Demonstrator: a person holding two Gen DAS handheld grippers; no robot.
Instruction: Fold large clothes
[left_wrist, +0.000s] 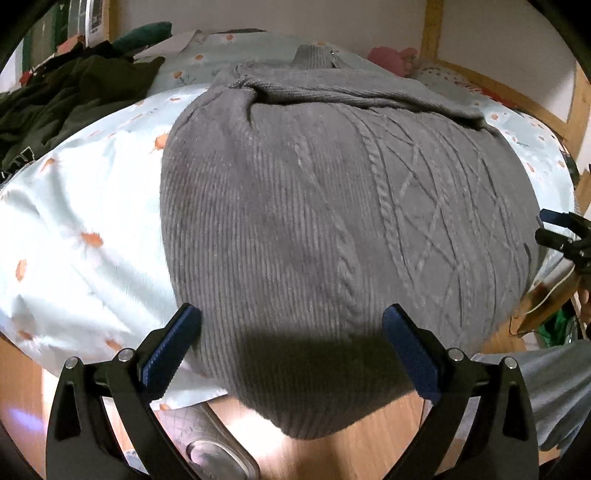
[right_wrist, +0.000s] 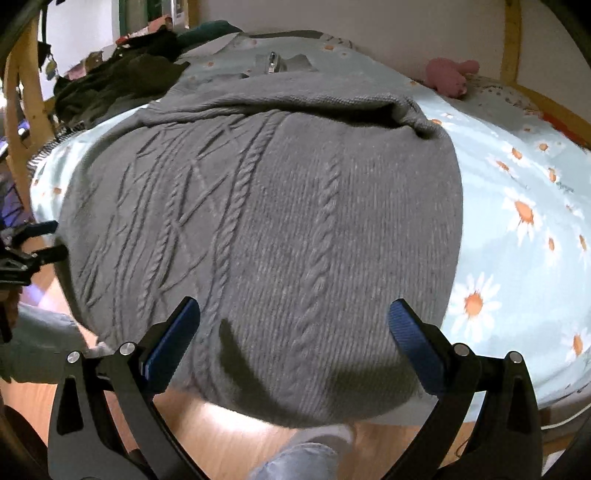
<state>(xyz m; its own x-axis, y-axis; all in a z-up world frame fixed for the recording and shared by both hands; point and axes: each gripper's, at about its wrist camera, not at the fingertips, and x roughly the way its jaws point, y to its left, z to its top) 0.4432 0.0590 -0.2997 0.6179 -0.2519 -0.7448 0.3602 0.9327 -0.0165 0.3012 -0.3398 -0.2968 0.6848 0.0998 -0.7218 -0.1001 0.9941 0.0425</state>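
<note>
A grey cable-knit sweater (left_wrist: 295, 206) lies flat on a bed, its sleeves folded across the chest, its collar at the far end and its hem hanging a little over the near edge. It also shows in the right wrist view (right_wrist: 266, 221). My left gripper (left_wrist: 291, 325) is open and empty, hovering over the hem's left part. My right gripper (right_wrist: 293, 319) is open and empty over the hem's right part. The right gripper shows at the right edge of the left wrist view (left_wrist: 561, 229). The left gripper shows at the left edge of the right wrist view (right_wrist: 33, 240).
The bed has a pale blue daisy-print sheet (right_wrist: 517, 206) and a wooden frame (left_wrist: 576, 110). A pile of dark clothes (left_wrist: 66, 99) lies at the far left. A pink plush toy (right_wrist: 448, 75) sits at the far right. Wooden floor (right_wrist: 221, 435) lies below the near edge.
</note>
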